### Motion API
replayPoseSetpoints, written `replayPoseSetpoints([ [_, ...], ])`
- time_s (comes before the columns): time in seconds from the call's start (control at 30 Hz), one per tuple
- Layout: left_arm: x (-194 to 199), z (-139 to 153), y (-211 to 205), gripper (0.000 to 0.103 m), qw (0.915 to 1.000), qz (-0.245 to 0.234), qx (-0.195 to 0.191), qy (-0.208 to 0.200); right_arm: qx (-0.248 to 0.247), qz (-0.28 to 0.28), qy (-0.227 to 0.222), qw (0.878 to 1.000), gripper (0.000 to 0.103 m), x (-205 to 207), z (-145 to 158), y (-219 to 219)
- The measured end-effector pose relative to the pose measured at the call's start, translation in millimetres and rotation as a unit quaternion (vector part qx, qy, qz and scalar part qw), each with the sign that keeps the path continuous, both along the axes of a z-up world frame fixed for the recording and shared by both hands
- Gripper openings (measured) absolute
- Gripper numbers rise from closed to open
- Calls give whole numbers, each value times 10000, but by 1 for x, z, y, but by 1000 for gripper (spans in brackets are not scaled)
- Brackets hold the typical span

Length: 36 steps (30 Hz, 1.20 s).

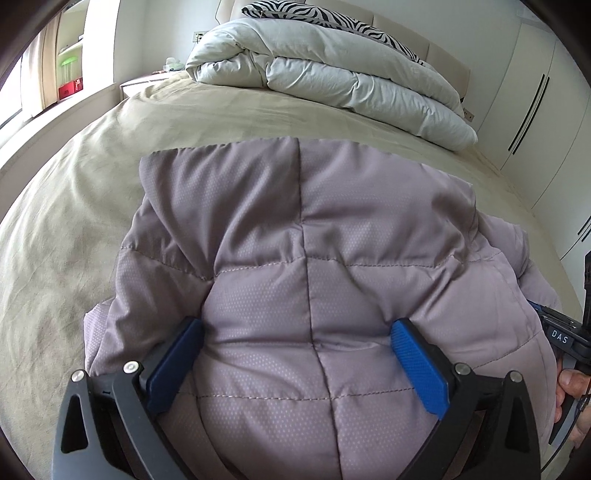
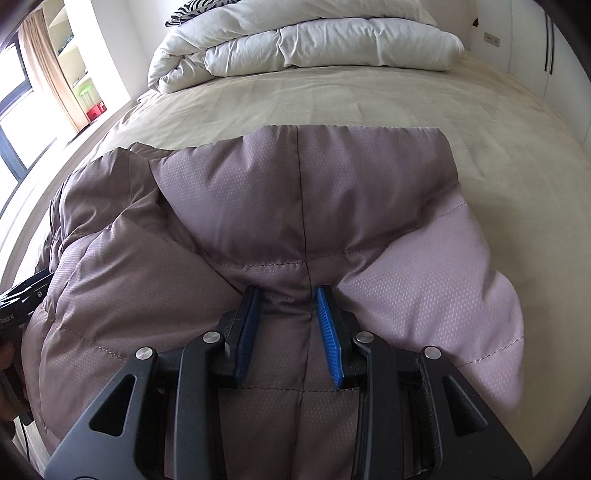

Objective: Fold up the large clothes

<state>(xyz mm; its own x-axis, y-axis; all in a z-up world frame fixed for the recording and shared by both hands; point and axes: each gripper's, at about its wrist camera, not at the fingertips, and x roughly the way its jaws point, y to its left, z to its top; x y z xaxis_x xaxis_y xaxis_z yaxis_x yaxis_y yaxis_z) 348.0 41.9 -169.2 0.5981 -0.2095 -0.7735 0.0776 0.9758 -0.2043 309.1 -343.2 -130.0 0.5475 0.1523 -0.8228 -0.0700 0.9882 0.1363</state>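
Note:
A mauve quilted puffer jacket (image 1: 295,240) lies in a folded bundle on the beige bed; it also fills the right wrist view (image 2: 258,206). My left gripper (image 1: 297,328) is open, its blue pads wide apart and pressed onto the jacket's top surface. My right gripper (image 2: 286,295) is shut on a pinched ridge of the jacket fabric at the centre seam. The right gripper's body shows at the right edge of the left wrist view (image 1: 565,339).
The beige bedsheet (image 1: 74,221) spreads around the jacket. A rolled white duvet (image 1: 332,70) and a zebra-print pillow (image 1: 332,14) lie at the head of the bed. White wardrobes (image 1: 535,92) stand to the right, a window and shelves (image 2: 55,74) to the left.

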Motion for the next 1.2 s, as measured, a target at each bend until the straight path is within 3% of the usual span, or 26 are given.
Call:
replayPoseSetpoints([
  [0.43, -1, 9, 2, 103, 10000, 24, 7, 70, -125, -30, -46, 9999, 30, -2, -1, 7],
  [0.5, -12, 23, 2, 96, 9999, 115, 61, 38, 27, -109, 12, 9999, 32, -7, 14, 3],
  [0.63, -45, 54, -24, 91, 9984, -222, 368, -353, 387, 104, -405, 9984, 32, -49, 50, -2],
  [0.73, -59, 58, -54, 91, 9929, -577, 874, -563, 525, 378, -505, 9966, 32, -75, 65, 8],
  [0.8, -58, 52, -62, 92, 9904, -597, 1117, -557, 289, 624, -567, 9960, 32, -88, 71, 26],
  [0.93, -46, 31, -55, 102, 9926, -548, 1058, -242, -658, 1038, -256, 9921, 32, -90, 53, 64],
  [1.07, -43, 21, -59, 103, 9899, -628, 1251, -221, -407, 868, -105, 9953, 33, -83, 36, 62],
  [1.2, -38, 12, -56, 103, 9914, -621, 1127, -222, -834, 954, -329, 9914, 33, -84, 23, 70],
])
